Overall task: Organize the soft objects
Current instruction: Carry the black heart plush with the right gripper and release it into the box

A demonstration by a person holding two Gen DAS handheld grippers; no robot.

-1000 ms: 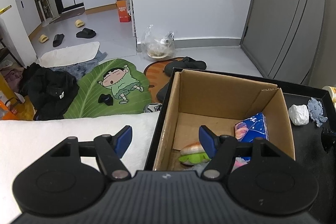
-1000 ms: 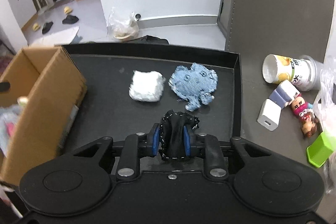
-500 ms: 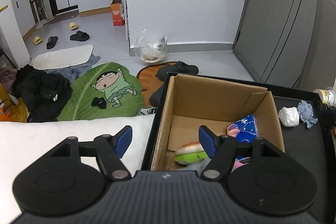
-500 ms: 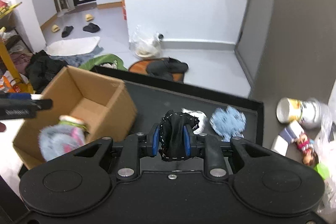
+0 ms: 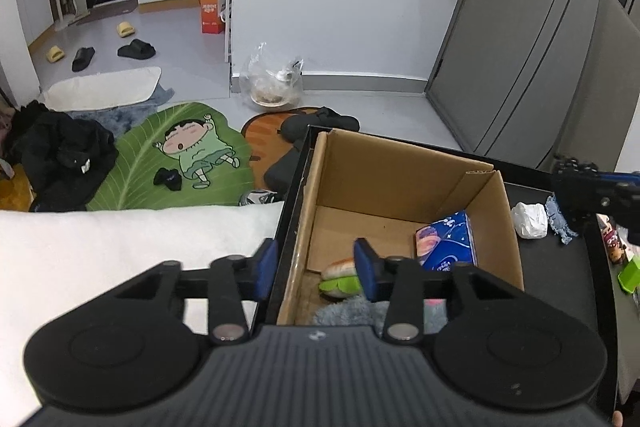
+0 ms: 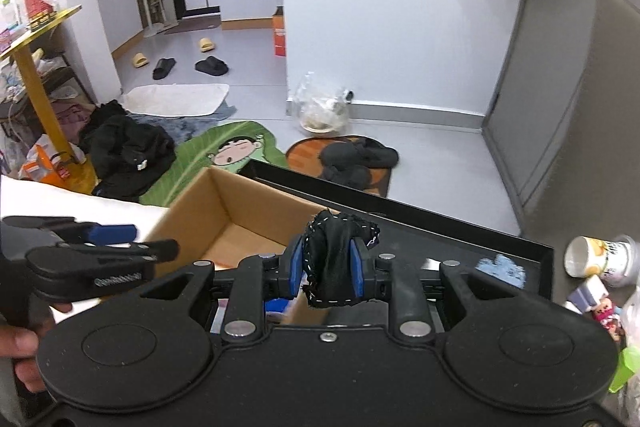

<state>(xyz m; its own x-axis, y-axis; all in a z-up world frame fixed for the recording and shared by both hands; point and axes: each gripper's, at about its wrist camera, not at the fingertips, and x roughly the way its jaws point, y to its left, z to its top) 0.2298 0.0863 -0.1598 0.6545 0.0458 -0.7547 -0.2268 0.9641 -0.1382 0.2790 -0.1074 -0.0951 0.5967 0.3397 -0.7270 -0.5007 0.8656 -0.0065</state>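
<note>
Black cloth: a crumpled black piece with white stitching (image 6: 334,261), pinched between the blue pads of the right gripper (image 6: 326,269); it bulges out above and below the pads and hangs in the air, touching nothing else.
Right gripper: pressed together on the black cloth, held at about 1 o'clock from the cardboard box (image 6: 224,223), over the black tray (image 6: 460,223); in the left view it shows at 3 o'clock, by the frame edge.
Left gripper: spread wide (image 5: 316,269), holding nothing; its left pad is outside the box over the tray's edge, its right pad over the box's inside.
Box contents: a blue packet (image 5: 448,241) leaning at the right wall, a burger-shaped plush (image 5: 340,275) at 6 o'clock, and a grey fluffy toy (image 5: 348,311) just below it, partly hidden by the gripper body.
On the tray: a white wad (image 5: 530,219) just beside the box at 3 o'clock, and a light blue rag (image 5: 560,219) near its right side.
</note>
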